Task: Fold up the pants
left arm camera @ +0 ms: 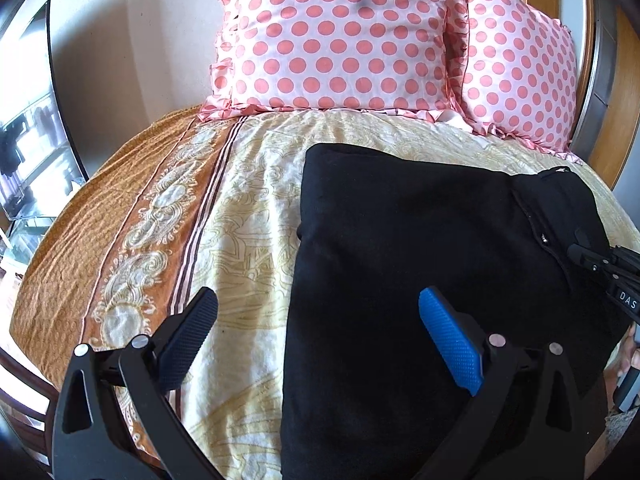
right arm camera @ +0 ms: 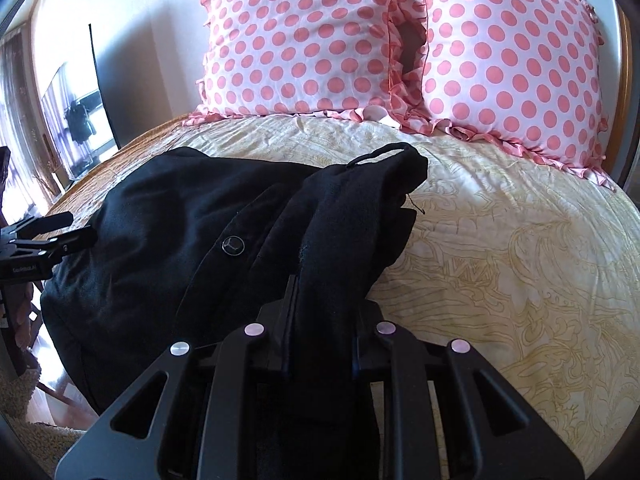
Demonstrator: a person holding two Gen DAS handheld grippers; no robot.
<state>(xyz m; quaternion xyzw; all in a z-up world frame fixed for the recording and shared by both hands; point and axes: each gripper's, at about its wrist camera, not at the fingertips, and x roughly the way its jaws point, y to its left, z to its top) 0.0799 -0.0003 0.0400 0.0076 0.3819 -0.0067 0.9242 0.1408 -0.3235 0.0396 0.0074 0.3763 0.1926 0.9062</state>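
- Pants (left arm camera: 400, 264), black, lie bunched on the bed (left arm camera: 240, 216), toward its near edge, with a button (right arm camera: 233, 245) showing on top.
- Left hand-held gripper (left arm camera: 320, 332) hangs above the bedspread with its fingers spread wide; the blue pad (left arm camera: 450, 344) sits over the dark cloth, the black one over the sheet.
- Right hand-held gripper (right arm camera: 320, 312) has its fingers pressed together on a fold of the pants.
- Two pink polka-dot pillows (left arm camera: 340, 36) stand at the head of the bed.

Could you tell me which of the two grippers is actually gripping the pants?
The right gripper: its jaws are clamped on the black pants, whereas the left gripper hangs open, holding nothing.
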